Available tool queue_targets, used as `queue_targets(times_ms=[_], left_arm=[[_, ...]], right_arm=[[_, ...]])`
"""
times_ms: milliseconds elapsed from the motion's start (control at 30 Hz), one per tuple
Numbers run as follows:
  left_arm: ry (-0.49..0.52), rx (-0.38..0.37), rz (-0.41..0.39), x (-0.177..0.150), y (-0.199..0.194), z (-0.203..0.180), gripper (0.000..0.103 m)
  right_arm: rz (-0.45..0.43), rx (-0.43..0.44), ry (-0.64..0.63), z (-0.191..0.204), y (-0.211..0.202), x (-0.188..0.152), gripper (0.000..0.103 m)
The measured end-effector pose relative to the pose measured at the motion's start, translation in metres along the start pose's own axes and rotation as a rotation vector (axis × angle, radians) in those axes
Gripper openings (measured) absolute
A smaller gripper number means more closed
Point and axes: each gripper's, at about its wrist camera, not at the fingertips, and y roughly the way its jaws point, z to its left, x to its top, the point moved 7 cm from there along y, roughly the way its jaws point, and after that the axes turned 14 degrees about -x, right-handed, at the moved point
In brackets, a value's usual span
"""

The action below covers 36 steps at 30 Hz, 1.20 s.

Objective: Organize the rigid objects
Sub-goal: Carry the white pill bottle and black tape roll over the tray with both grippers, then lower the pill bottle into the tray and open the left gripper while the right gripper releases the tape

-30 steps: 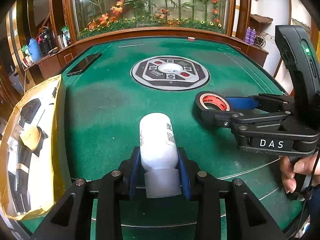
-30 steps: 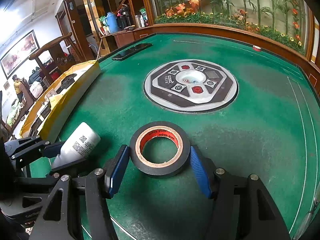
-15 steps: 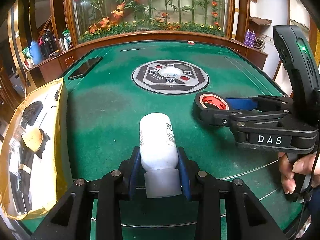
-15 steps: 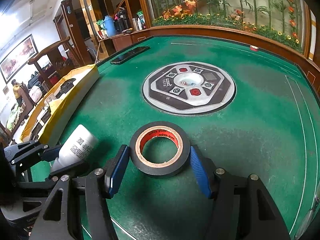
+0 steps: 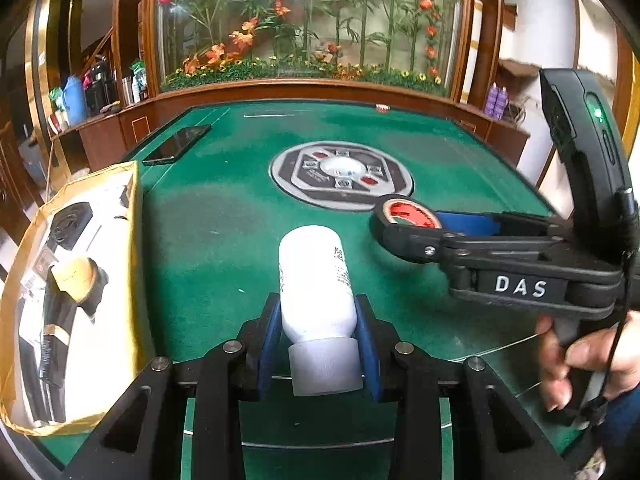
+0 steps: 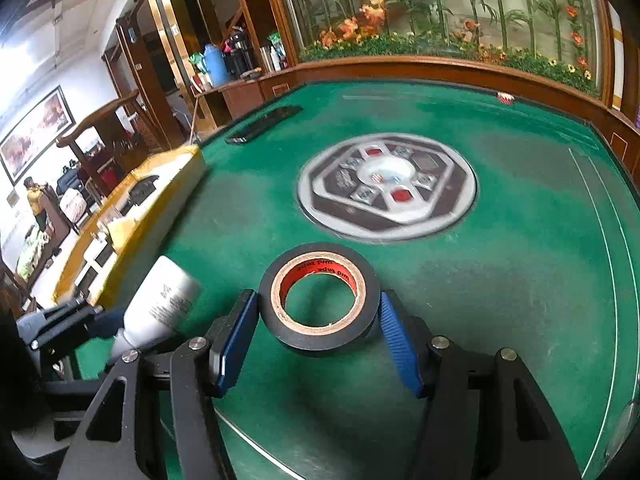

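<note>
My left gripper [image 5: 318, 344] fingers clamp the white bottle [image 5: 316, 280]; right gripper [image 6: 320, 344] fingers pinch the electrical tape roll [image 6: 320, 300], which could slip free.

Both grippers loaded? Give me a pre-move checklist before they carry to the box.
1. Left gripper clamped on white bottle, pads on both sides near the cap: ok.
2. Right gripper on black tape roll, pads flank the roll: contact on both sides cannot tell.
3. Bottle and tape lifted clear of the green table: cannot tell.
4. Yellow-edged box at the table's left, open: ok.
5. Free room in the box, already holding dark items: cannot tell.
6. Phone off the path: ok.
</note>
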Motion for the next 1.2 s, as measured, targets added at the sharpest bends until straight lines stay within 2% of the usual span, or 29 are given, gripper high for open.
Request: queue_targets(times_ms=[200, 367, 533, 633, 833, 1067, 1200], left_arm=[[-0.080, 0.046, -0.104, 0.018, -0.049, 0.043, 0.037], [-0.189, 0.132, -0.171, 0.013, -0.087, 0.103, 0.038], [-0.301, 0.234, -0.185, -0.008, -0.106, 0.163, 0.038], [-0.351, 0.263, -0.168, -0.023, -0.105, 0.188, 0.038], [-0.354, 0.279, -0.142, -0.036, -0.098, 0.198, 0.038], [-0.327, 0.287, -0.110, -0.041, -0.085, 0.196, 0.038], [-0.300, 0.320, -0.107, -0.041, -0.085, 0.194, 0.038]], right_arm=[[-0.056, 0.041, -0.071, 0.058, -0.011, 0.027, 0.061], [-0.100, 0.089, -0.147, 0.117, -0.016, 0.054, 0.061], [-0.090, 0.149, -0.228, 0.183, -0.008, 0.068, 0.061], [-0.060, 0.177, -0.269, 0.219, 0.005, 0.074, 0.061], [0.003, 0.175, -0.308, 0.267, 0.043, 0.088, 0.061], [0.071, 0.143, -0.329, 0.286, 0.079, 0.091, 0.061], [0.110, 0.153, -0.320, 0.290, 0.090, 0.090, 0.061]])
